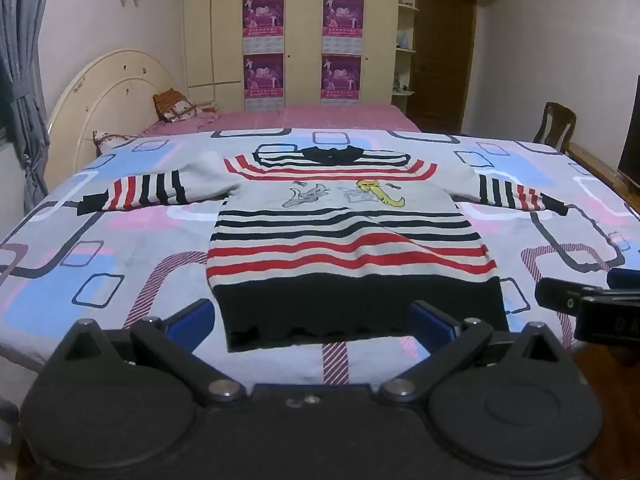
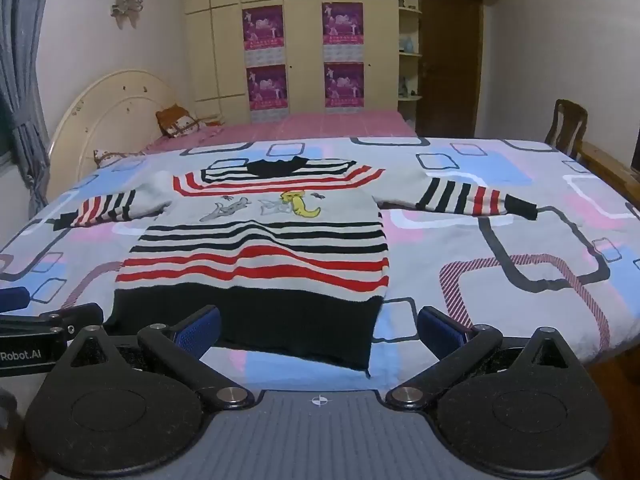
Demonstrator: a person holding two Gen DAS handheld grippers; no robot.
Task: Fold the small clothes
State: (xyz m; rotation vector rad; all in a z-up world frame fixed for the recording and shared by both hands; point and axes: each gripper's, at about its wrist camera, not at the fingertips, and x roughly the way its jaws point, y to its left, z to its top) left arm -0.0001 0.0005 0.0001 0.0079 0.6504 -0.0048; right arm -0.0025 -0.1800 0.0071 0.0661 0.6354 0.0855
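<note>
A small striped sweater (image 1: 344, 236) (image 2: 260, 256) lies flat and face up on the bed, sleeves spread to both sides, its black hem toward me. It is grey with red and black stripes and a cartoon print on the chest. My left gripper (image 1: 312, 326) hovers open over the near edge of the bed, in front of the hem's middle, with nothing between its blue pads (image 1: 188, 324). My right gripper (image 2: 320, 332) is open too, above the hem's right corner, pads (image 2: 440, 332) apart from the cloth. Each gripper shows at the edge of the other's view.
The bed carries a patterned sheet (image 1: 120, 264) (image 2: 500, 248) with blue, pink and grey rectangles. Beyond it lies a second bed with a pink cover (image 1: 320, 116), pillows and a cream headboard (image 1: 108, 96). A wooden chair (image 2: 568, 128) stands at the right; wardrobe behind.
</note>
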